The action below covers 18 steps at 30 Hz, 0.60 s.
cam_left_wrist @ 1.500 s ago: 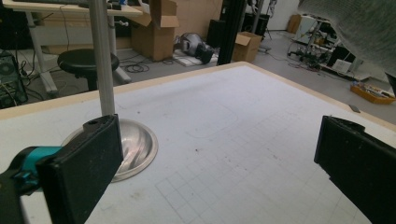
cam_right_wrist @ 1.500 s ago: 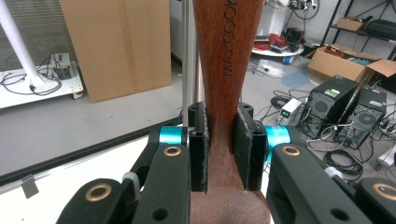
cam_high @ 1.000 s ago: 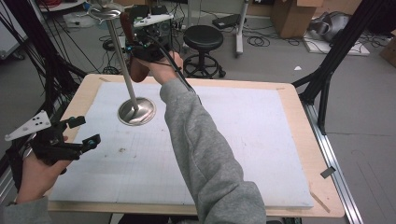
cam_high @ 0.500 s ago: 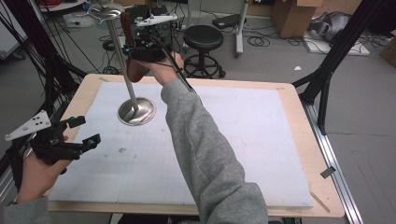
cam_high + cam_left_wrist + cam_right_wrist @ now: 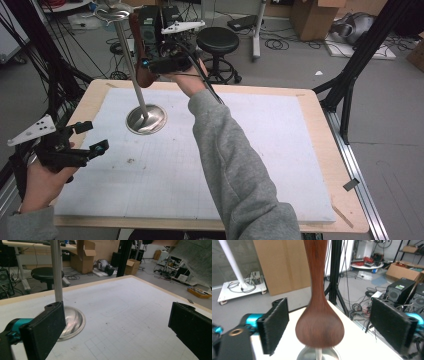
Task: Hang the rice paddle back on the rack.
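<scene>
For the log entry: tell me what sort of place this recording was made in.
Most likely a robotics lab or workshop. Computer towers and loose cables sit on the bare floor, opened cardboard boxes stand about, and the worktable is ringed by black tripod legs, with a round stool behind it.

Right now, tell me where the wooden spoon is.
In the high view the wooden spoon hangs by the metal stand's pole at the table's far left; in the right gripper view it sits between the open right tongs, untouched.
</scene>
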Each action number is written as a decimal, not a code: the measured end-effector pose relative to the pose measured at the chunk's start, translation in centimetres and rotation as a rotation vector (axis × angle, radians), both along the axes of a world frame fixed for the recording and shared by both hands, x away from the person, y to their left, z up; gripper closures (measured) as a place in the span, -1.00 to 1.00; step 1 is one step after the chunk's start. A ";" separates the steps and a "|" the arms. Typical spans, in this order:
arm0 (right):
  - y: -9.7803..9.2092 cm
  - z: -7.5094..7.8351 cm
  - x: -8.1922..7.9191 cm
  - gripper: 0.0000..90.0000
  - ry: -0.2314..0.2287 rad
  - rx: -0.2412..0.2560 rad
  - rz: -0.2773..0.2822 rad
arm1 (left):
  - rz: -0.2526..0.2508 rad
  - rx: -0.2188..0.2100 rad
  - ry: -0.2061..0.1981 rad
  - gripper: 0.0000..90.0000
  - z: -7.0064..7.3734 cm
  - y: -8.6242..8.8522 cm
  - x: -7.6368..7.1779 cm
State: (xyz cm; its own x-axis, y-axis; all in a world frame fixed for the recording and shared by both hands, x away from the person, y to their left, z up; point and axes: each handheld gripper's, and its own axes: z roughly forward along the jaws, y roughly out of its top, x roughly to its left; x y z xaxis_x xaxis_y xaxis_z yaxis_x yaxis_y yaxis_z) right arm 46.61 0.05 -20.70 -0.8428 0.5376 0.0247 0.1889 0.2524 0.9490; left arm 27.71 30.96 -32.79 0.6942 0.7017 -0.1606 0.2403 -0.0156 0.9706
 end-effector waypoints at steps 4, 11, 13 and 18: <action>-1.4 -0.8 0.0 -0.79 0.039 -0.051 0.019 | -0.006 -0.009 -0.005 -0.96 0.1 -0.1 0.5; -4.3 -1.7 -0.5 -0.97 0.061 -0.043 0.013 | -0.006 -0.022 -0.007 -0.96 0.2 -0.2 1.2; -5.1 -1.9 -0.6 -0.97 0.071 -0.055 0.010 | -0.006 -0.025 -0.007 -0.96 0.2 -0.2 1.4; -7.0 -2.4 -1.3 -0.97 0.069 -0.038 -0.001 | -0.004 -0.022 -0.010 -0.96 0.2 -0.1 1.5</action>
